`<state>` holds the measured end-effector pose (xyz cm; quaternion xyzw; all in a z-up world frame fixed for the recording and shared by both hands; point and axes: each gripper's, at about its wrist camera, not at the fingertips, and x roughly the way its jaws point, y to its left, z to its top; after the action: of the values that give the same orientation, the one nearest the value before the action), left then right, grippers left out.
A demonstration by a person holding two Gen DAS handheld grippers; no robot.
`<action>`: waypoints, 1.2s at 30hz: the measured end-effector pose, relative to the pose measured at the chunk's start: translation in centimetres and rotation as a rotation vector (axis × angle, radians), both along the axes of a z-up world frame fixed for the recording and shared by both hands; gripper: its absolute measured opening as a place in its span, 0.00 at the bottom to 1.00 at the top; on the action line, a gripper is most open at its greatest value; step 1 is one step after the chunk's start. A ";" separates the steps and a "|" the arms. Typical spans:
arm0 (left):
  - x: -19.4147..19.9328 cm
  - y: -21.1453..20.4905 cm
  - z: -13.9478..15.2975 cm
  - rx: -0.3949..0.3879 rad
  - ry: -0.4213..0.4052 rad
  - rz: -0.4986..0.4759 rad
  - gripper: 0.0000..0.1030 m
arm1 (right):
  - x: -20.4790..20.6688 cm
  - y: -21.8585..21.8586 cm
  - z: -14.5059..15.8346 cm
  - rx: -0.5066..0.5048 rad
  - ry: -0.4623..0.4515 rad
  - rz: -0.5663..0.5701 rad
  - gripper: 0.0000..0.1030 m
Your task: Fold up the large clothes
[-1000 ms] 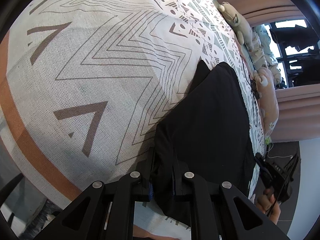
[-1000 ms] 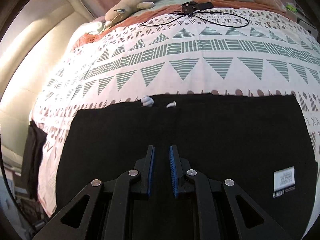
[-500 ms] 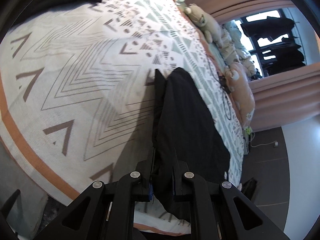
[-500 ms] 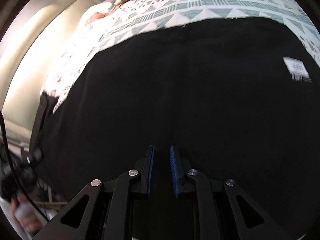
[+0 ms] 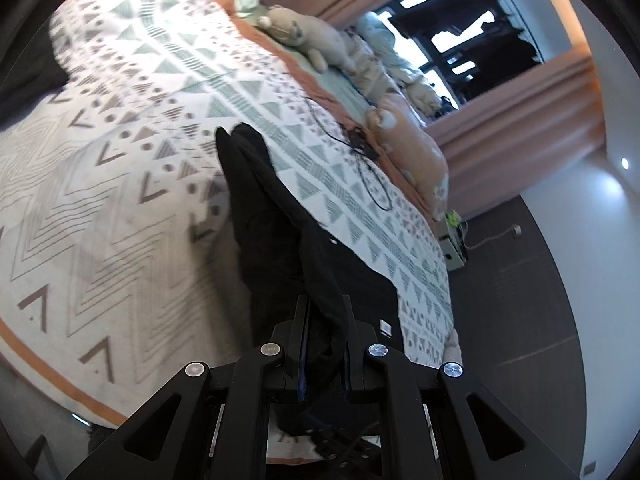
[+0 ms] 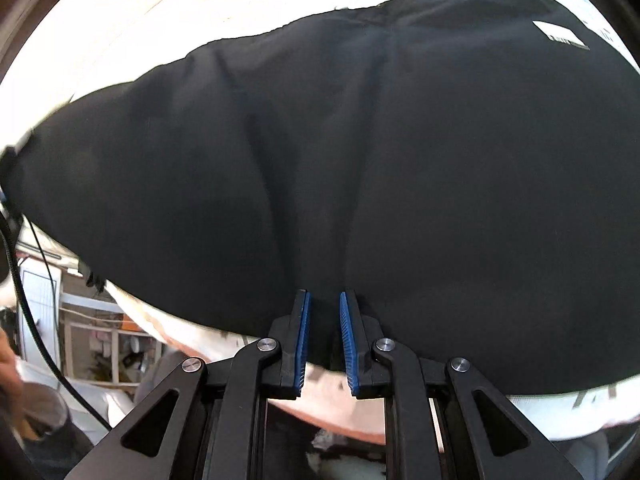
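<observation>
1. Left wrist view: my left claw [image 5: 323, 316] is clamped on a bunched edge of the black garment [image 5: 276, 248], with cloth filling the gap between the jaws at the bottom centre of the frame.

2. From that claw the garment runs away as a narrow raised ridge towards the upper left of centre, ending in a folded tip in mid-frame. Its long axis lies along the claw's pointing line, tilted a little left.

3. The patterned bedspread [image 5: 120, 184] lies left of and below the ridge; plush toys [image 5: 308, 36] and a black cable [image 5: 368, 176] sit towards the upper right, well apart from the cloth.

4. Right wrist view: my right claw [image 6: 323, 312] sits at the lower centre with its blue pads close together and dark cloth running down between them. I judge it to be pinching the garment's near edge, which hides the grip itself.

5. Here the garment [image 6: 360, 152] spreads wide above the claw, filling most of the frame from left to right, with a white label [image 6: 560, 36] at upper right.

6. Both claws appear to hold the near edge, so I reckon the coming fold turns on carrying it away from me towards the far edge at the top of the right view, keeping both hands level.
</observation>
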<state>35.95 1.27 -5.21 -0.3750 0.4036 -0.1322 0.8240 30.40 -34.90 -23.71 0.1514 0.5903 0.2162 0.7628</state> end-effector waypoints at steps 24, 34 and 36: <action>3.5 -22.3 2.3 0.108 -0.050 -0.411 0.11 | -4.6 -24.0 5.2 0.145 -0.143 -0.500 0.49; 2.7 -31.0 -1.8 0.114 0.079 -0.690 0.35 | -5.9 -29.0 4.7 0.180 -0.125 -0.586 0.50; 2.5 -30.3 -1.8 0.131 0.077 -0.668 0.41 | -6.0 -29.4 4.9 0.194 -0.139 -0.590 0.55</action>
<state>38.47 -29.03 -6.97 -0.1728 0.5425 -0.3545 0.7418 24.39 -64.31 -18.84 0.3730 0.4439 0.0509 0.8132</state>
